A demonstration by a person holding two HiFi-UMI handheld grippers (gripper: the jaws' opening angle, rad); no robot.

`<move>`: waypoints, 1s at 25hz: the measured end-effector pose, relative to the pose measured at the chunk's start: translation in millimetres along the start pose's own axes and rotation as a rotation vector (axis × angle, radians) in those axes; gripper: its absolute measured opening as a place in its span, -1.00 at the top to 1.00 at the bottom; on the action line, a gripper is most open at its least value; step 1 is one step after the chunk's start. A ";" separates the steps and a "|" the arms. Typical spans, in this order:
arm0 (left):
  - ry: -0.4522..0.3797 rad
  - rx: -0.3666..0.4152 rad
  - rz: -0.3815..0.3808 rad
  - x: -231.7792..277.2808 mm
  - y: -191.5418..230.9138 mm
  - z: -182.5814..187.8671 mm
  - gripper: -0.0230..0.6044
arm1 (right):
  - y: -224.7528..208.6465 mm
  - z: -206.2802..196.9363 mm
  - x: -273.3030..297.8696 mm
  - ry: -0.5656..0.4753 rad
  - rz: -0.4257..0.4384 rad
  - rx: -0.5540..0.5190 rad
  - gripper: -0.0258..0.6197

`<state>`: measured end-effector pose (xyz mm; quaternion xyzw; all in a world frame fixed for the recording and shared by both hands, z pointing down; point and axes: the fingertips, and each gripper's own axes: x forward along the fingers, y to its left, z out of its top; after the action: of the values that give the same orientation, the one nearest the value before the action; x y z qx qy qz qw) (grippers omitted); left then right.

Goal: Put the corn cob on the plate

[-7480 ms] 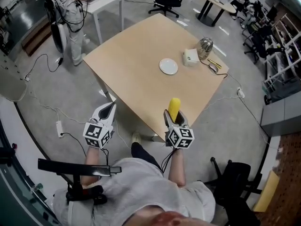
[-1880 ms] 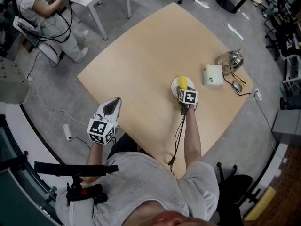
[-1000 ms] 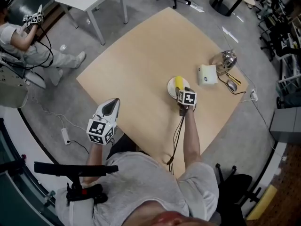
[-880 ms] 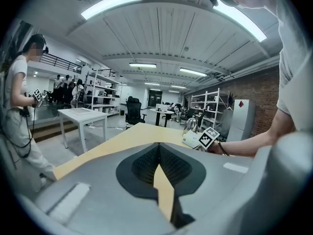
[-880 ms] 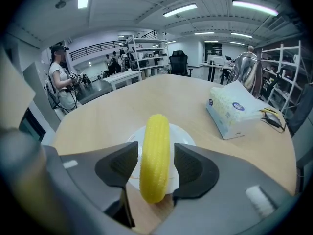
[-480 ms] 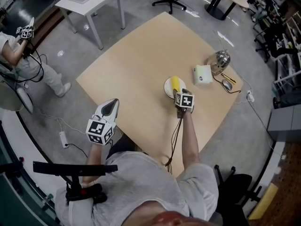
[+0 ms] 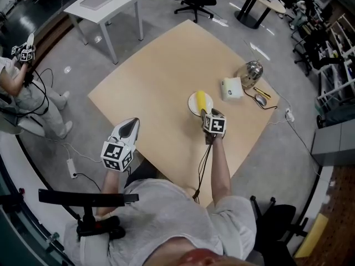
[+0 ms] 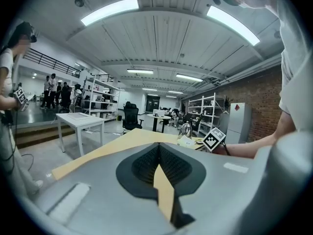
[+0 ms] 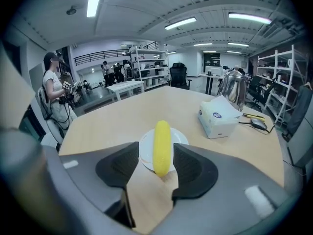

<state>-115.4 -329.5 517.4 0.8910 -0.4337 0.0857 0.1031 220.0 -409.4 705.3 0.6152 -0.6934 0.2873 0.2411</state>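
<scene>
Bright ceiling strip lighting; fisheye-warped, darkened edges.

Light wood table [image 7: 161,65], pretty bare overall. A white plate [image 9: 182,139] sits on it right at the tips of the right claw [image 9: 156,155]. Beyond that and off to the claw's right there's a white tissue box [image 9: 217,116], a shiny metal kettle [image 9: 234,94] just behind it, then a computer mouse [image 9: 258,123] and a yellow pen [image 9: 249,115] further right.

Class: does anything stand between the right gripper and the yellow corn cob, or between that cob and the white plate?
Nothing visible does. The yellow corn cob already lies on the round white plate, its near end between the open jaws of the right gripper. The white tissue box stands off to the side.
</scene>
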 end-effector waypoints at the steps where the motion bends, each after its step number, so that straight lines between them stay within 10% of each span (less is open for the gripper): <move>1: -0.003 0.000 -0.001 0.3 1.1 -0.6 0.86 | 2.0 2.0 -2.1 -0.011 0.002 -0.002 0.22; 25: -0.071 0.032 -0.071 1.0 -24.9 11.7 0.86 | 44.5 36.3 -130.8 -0.366 -0.016 0.057 0.47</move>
<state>-94.4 -318.3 503.7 0.9100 -0.4036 0.0570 0.0762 193.1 -337.6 584.8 0.6693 -0.7124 0.1883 0.0955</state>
